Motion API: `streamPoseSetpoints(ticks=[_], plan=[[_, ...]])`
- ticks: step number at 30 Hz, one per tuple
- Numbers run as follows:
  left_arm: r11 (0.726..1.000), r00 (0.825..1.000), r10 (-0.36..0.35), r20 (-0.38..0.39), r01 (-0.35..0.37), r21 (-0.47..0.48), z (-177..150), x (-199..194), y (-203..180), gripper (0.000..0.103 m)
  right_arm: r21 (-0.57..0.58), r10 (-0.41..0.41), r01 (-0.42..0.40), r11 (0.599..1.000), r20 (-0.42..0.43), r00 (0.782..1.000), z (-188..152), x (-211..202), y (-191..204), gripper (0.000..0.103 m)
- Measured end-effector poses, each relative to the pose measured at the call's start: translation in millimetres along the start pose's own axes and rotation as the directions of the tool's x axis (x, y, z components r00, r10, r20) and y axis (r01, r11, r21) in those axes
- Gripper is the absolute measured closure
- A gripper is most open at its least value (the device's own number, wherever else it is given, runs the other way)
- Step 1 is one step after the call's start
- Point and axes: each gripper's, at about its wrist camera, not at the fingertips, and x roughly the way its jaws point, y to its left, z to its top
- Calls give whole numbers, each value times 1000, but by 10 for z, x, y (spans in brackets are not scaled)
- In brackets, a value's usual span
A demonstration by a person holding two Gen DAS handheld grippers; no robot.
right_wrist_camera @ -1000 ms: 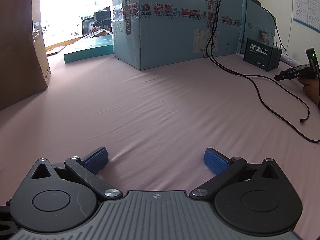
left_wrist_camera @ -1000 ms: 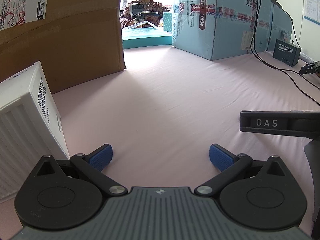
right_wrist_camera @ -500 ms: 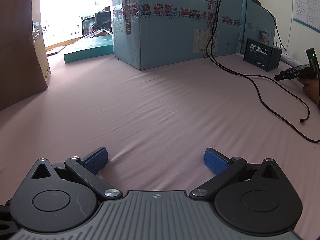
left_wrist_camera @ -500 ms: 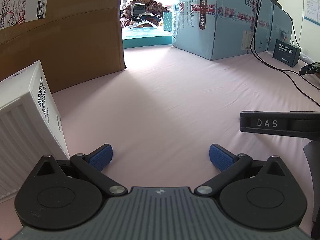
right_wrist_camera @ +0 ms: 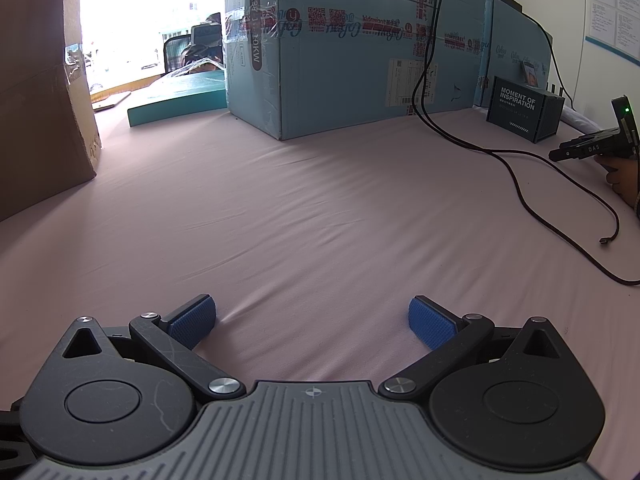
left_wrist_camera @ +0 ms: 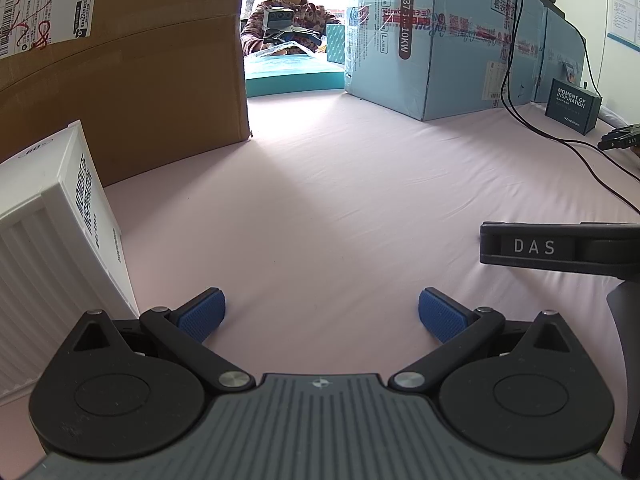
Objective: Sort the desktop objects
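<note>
My left gripper rests low over the pink tablecloth, open, nothing between its blue pads. A white ribbed box stands tilted just to its left. The right gripper's black body marked DAS reaches in from the right edge of the left wrist view. My right gripper is open too, over bare cloth. A dark box lettered MOMENT OF INSPIRATION stands at the far right, also seen from the left wrist as the dark box.
A brown carton stands at the left, big light-blue cartons at the back, a flat teal box between them. A black cable trails across the right side. A person sits behind. Another hand-held device is at far right.
The person at the back has shifted the phone slightly. Both grippers stay where they were, still open.
</note>
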Motion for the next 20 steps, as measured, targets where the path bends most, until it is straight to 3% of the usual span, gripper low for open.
streamPoseSetpoints(ticks=[20], plan=[[1000, 1000, 2, 0, -2, 0, 10, 7, -16, 0, 0, 0, 0, 1000, 0, 1000, 2, -1, 2, 0]])
